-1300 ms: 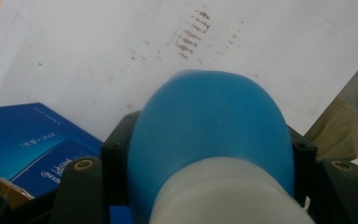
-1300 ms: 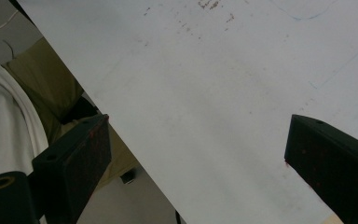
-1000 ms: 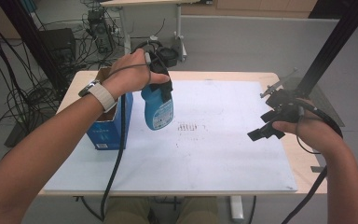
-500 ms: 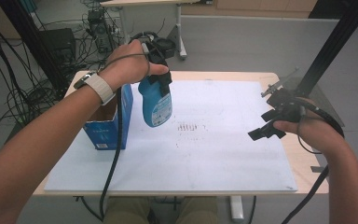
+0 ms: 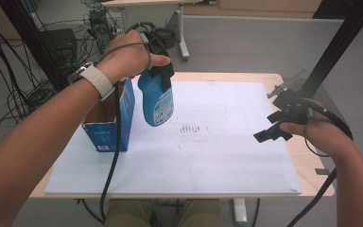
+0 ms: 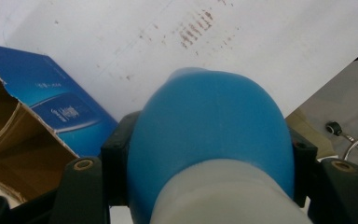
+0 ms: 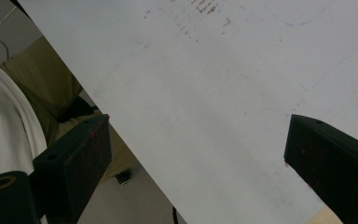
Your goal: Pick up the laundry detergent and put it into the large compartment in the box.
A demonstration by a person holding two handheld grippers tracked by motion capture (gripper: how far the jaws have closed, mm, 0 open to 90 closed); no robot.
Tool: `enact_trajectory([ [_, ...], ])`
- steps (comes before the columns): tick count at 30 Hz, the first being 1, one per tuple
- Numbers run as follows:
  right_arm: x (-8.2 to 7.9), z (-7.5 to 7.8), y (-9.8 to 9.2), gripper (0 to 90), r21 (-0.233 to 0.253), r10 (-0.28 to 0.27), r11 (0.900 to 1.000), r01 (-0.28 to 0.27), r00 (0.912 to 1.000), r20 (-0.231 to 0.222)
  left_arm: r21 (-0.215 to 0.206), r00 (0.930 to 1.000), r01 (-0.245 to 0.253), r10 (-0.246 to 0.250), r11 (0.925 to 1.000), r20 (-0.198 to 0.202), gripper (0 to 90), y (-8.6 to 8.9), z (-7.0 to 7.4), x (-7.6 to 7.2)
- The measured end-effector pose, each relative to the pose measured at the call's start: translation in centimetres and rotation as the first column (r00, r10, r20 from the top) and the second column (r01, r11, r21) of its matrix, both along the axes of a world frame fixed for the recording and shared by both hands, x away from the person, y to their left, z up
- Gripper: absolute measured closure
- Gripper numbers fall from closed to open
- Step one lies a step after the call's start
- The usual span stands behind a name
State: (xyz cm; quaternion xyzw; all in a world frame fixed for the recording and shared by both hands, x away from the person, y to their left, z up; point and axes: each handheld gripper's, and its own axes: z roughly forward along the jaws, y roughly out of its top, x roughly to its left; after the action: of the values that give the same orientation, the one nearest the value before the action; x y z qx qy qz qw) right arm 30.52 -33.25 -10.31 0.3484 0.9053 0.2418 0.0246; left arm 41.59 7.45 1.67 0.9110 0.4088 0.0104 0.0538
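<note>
The left gripper (image 5: 163,71) clamps the neck of a blue bottle (image 5: 157,99), its two black jaws pressed against either side just below the pale cap, as seen close up in the left gripper view (image 6: 209,154). The bottle hangs clear of the white sheet (image 5: 217,156) that covers the table (image 5: 307,175), lifted above the sheet's left part. Its long axis runs nearly upright, tilted a little: the capped end points up into the gripper and the rounded base points down toward the sheet, with the labelled face turned toward the person. Just beside the bottle, on its left, stands an open blue box (image 5: 108,123), upright on the sheet with its torn cardboard flaps open at the top; bottle and box appear close but whether they touch cannot be told. To the right of the bottle, on the sheet, lies a small patch of brownish marks (image 5: 191,128). Well apart from the bottle, over the sheet's right edge, the right gripper (image 5: 269,127) is held in the person's right hand (image 5: 321,135); its jaws stand spread wide with nothing between them, as the right gripper view (image 7: 196,154) confirms.
</note>
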Motion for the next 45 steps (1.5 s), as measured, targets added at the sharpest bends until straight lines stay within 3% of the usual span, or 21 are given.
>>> enact_trajectory([
  [8, -0.1, 0.2, 0.1, 7.5, 0.001, 0.006, 1.000, -0.006, 0.9999, 0.008, -0.009, 0.9986, -0.049, 0.049, 0.9988, -0.019, 38.1, 0.5, 1.5, -0.1],
  [13, 0.1, 0.2, 0.3, 7.5, 0.003, 0.013, 1.000, -0.013, 0.9999, 0.011, 0.011, 0.9968, -0.078, 0.078, 0.9969, -0.019, 38.1, 0.2, 2.2, -0.3],
  [24, 0.6, 0.1, 0.4, 7.5, 0.008, 0.025, 1.000, -0.025, 0.9996, 0.009, 0.018, 0.9888, -0.143, 0.144, 0.9895, -0.039, 38.1, 0.3, 3.2, 0.2],
  [39, 0.6, 0.1, 0.3, 7.5, 0.013, 0.037, 0.999, -0.038, 0.9992, 0.016, 0.006, 0.9675, -0.246, 0.246, 0.9693, -0.060, 38.0, 2.2, 4.0, 0.8],
  [45, 0.5, 0.1, 0.3, 7.5, 0.007, 0.037, 0.999, -0.037, 0.9992, 0.017, -0.003, 0.9528, -0.299, 0.299, 0.9542, -0.056, 38.0, 3.3, 4.3, 0.9],
])
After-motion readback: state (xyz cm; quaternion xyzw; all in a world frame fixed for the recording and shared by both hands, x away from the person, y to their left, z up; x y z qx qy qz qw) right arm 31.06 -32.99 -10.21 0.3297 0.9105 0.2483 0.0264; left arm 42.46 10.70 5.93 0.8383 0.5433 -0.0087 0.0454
